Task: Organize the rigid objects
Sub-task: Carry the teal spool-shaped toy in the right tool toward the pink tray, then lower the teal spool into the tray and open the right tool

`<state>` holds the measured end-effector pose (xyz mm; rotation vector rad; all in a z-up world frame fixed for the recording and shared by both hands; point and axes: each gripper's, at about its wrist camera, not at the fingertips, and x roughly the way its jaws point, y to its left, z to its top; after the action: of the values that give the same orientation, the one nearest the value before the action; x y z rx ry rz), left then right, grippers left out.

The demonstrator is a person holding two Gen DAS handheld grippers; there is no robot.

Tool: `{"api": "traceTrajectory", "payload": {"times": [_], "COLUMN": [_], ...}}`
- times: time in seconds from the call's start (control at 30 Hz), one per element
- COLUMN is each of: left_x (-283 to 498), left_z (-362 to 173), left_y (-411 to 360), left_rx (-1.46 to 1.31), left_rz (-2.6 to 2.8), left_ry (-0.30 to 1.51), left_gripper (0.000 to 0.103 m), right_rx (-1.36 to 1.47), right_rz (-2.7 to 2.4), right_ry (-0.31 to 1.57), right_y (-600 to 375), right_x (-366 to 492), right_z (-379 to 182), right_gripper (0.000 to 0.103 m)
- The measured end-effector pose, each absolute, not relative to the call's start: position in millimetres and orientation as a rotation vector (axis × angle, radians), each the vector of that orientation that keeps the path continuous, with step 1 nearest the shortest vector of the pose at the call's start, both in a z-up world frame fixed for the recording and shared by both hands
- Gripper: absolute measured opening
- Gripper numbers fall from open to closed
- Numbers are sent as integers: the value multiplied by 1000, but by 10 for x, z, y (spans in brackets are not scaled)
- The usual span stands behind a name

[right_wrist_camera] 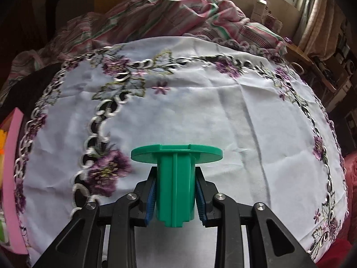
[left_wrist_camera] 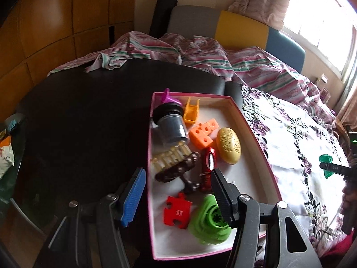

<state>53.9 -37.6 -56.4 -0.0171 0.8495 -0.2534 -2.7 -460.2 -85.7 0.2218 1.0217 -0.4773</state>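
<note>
- Low in the right wrist view, the right gripper (right_wrist_camera: 176, 197) is clamped on a green flanged spool (right_wrist_camera: 176, 178); both blue pads (right_wrist_camera: 151, 201) press the ribbed barrel from either side, and the round flange stands above the fingertips.
- Behind the spool, an embroidered white cloth (right_wrist_camera: 223, 116) with purple flowers fills the middle of the frame; a striped bedsheet (right_wrist_camera: 169, 15) lies bunched along the top.
- At the far right edge of the left wrist view, the same spool shows as a small green shape held in dark jaws over the cloth, well apart from the box.
- Lower centre of the left wrist view, the left gripper (left_wrist_camera: 176, 192) stands partly open with nothing gripped; its left finger is over the dark table (left_wrist_camera: 78, 116), its right finger over the pink-rimmed box (left_wrist_camera: 256, 138).
- Inside the box, from upper left downward: a purple funnel (left_wrist_camera: 168, 97), a grey cylinder (left_wrist_camera: 171, 127), an orange scoop (left_wrist_camera: 191, 111), orange cubes (left_wrist_camera: 203, 132), a yellow oval piece (left_wrist_camera: 229, 148), a red cylindrical piece (left_wrist_camera: 207, 169), a brown brush (left_wrist_camera: 176, 167), a red puzzle piece (left_wrist_camera: 176, 211) and a light green part (left_wrist_camera: 208, 221).
- The right finger of the left gripper overlaps the light green part in the picture; contact cannot be judged.
</note>
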Motion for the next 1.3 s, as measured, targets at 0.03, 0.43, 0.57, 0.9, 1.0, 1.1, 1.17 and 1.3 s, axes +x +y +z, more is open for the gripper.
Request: {"api": "traceTrajectory", "payload": {"times": [0.03,0.43,0.57,0.9,1.0,1.1,1.17,1.3], "left_x": [544,542,547,567,568,567,554,541], "left_z": [-574,-581,-609,-641,-660,-671,-666,-632], "left_y": [-347,-173,-134,-52,-52,-72,-86,-90], "left_rx": [-23,-47,-55,-74,-66,-57,-47,-37], "left_rz": [-248,-221,-217,-206,-202,-203,-202,-198], "left_ry": [853,845,853,858,858,857,851,837], "left_gripper": [61,61,61,61,61,61,61,61], "right_rx": [204,118,63,74,94,84,70,41], "right_rz": [-445,41,170,135,125,110,98,79], "right_ry": [1012,926,974,1140,1123,1109,1099,1077], "right_y": [-4469,-2653,-2159,-1960,-1980,-1993,-1960,-1951], "right_x": [9,330,420,899,942,948,931,958], "right_z": [-814,-490,-603,-1058,-1054,-1032,-1040,-1072], "right_gripper": [30,30,30,30,30,30,30,30]}}
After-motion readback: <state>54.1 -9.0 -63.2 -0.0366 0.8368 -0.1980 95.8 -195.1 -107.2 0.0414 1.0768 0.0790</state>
